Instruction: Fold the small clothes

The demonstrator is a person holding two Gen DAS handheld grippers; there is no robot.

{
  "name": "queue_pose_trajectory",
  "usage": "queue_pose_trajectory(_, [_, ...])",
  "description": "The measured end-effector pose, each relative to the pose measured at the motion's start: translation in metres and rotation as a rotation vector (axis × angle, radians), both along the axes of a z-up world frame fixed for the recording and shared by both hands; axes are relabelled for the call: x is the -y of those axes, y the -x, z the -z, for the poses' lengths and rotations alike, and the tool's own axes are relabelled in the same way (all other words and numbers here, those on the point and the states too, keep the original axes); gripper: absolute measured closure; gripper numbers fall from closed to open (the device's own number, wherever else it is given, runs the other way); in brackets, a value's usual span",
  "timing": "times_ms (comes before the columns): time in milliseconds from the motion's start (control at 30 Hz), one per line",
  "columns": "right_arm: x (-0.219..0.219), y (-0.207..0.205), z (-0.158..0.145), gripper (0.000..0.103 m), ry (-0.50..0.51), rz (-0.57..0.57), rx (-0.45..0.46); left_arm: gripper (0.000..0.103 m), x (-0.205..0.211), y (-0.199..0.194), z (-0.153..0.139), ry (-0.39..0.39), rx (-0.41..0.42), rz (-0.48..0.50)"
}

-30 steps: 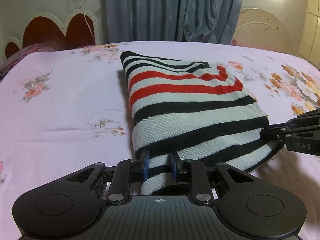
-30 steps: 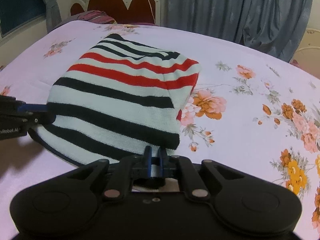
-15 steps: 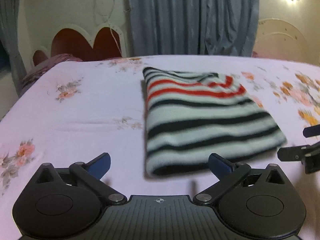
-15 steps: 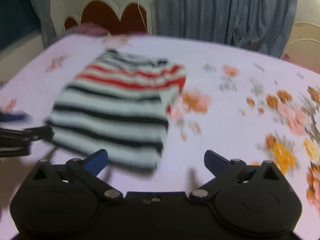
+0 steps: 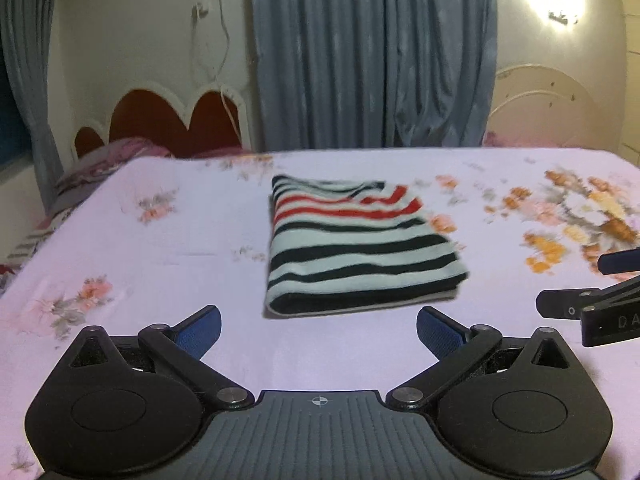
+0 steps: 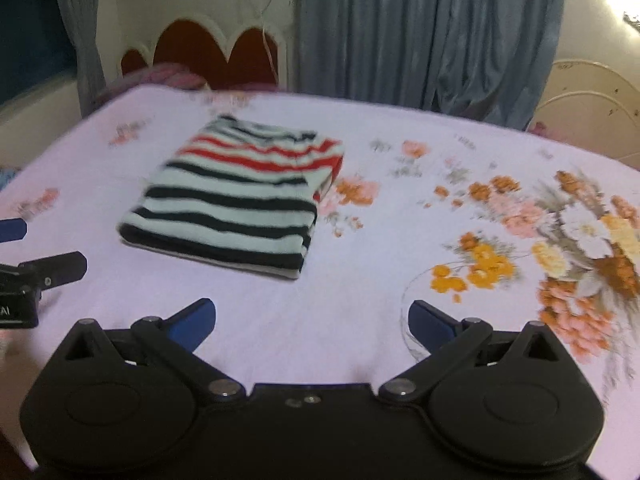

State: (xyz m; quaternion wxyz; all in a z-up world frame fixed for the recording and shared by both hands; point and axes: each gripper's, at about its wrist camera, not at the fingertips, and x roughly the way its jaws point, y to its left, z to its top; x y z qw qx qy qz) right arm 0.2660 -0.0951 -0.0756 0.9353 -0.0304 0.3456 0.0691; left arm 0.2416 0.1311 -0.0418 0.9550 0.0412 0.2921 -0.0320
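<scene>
A striped garment (image 5: 352,244), white with black and red bands, lies folded into a flat rectangle on the bed; it also shows in the right wrist view (image 6: 240,200). My left gripper (image 5: 319,330) is open and empty, held back from the garment's near edge. My right gripper (image 6: 312,322) is open and empty, also back from the garment, to its near right. The right gripper's fingers (image 5: 580,304) show at the right edge of the left wrist view. The left gripper's fingers (image 6: 44,272) show at the left edge of the right wrist view.
The bed carries a pale pink sheet (image 5: 160,264) with flower prints (image 6: 580,240). A red and white headboard (image 5: 168,120) and pillows (image 5: 100,164) are at the far left. Grey curtains (image 5: 372,52) hang behind the bed.
Both grippers let go of the garment's near edge, opened wide and pulled back and up. The folded garment stays flat on the bed, now farther off in both views.
</scene>
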Motion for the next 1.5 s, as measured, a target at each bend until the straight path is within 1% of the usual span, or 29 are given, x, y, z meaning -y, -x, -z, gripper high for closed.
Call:
queue_pose_trajectory(100, [0.006,0.030,-0.018,0.001,-0.004,0.020,0.030,0.000,0.001,0.027,-0.018,0.049,0.020,-0.004])
queue_pose_trajectory(233, [0.016,0.068,-0.036,0.001,-0.017,0.041,0.056,0.000,0.006,0.062,-0.039,0.075,0.053,-0.019])
queue_pose_trajectory(333, [0.023,0.089,-0.045,0.001,-0.023,0.056,0.078,0.000,0.014,0.084,-0.052,0.084,0.081,-0.002])
queue_pose_trajectory(467, [0.031,0.112,-0.056,0.001,-0.040,0.075,0.104,0.000,0.024,0.110,-0.064,0.107,0.094,0.014])
queue_pose_trajectory(567, [0.032,0.127,-0.062,0.001,-0.041,0.071,0.128,0.000,0.029,0.125,-0.065,0.110,0.091,0.009])
queue_pose_trajectory(667, [0.033,0.134,-0.062,0.001,-0.035,0.061,0.122,0.000,0.032,0.130,-0.063,0.115,0.080,0.006])
queue_pose_trajectory(833, [0.034,0.140,-0.065,0.001,-0.034,0.065,0.128,0.000,0.036,0.134,-0.073,0.111,0.120,0.005])
queue_pose_trajectory(967, [0.033,0.142,-0.072,0.001,-0.028,0.061,0.150,0.000,0.036,0.134,-0.077,0.114,0.135,0.002])
queue_pose_trajectory(1133, [0.034,0.144,-0.077,0.001,-0.031,0.062,0.168,0.000,0.038,0.137,-0.078,0.110,0.138,0.007])
queue_pose_trajectory(1500, [0.033,0.144,-0.080,0.001,-0.031,0.052,0.173,0.000,0.039,0.137,-0.081,0.113,0.141,0.003])
